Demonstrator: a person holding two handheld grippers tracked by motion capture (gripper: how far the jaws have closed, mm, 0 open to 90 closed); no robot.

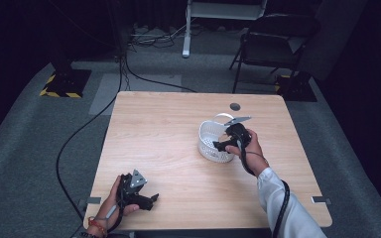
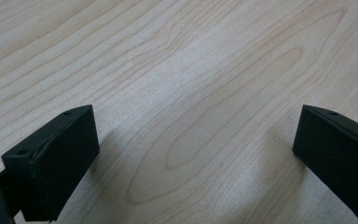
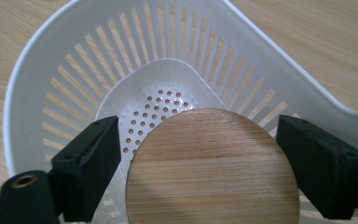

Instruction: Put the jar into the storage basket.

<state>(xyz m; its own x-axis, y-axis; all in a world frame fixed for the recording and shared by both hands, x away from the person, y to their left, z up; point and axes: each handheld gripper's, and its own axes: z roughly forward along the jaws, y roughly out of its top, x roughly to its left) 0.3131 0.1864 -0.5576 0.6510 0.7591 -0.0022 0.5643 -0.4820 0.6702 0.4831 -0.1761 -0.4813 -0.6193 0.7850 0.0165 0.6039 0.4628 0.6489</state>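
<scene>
A white slotted basket [image 1: 209,145] stands on the wooden table [image 1: 168,129], right of centre. My right gripper [image 1: 220,145] reaches into it from the right, held in a hand with a white sleeve. In the right gripper view a round wooden disc [image 3: 212,170] lies inside the basket [image 3: 51,70] between the jaws of that gripper [image 3: 198,125]; the jaws are open, with a small gap on each side of the disc. My left gripper [image 1: 154,198] rests near the front left corner of the table. Its jaws [image 2: 196,112] are wide open over bare wood.
A dark round grommet [image 1: 235,106] sits in the table top behind the basket. Beyond the table are a black chair [image 1: 273,39], a white stand leg [image 1: 186,29] and cables [image 1: 79,134] on grey carpet. The room around is dark.
</scene>
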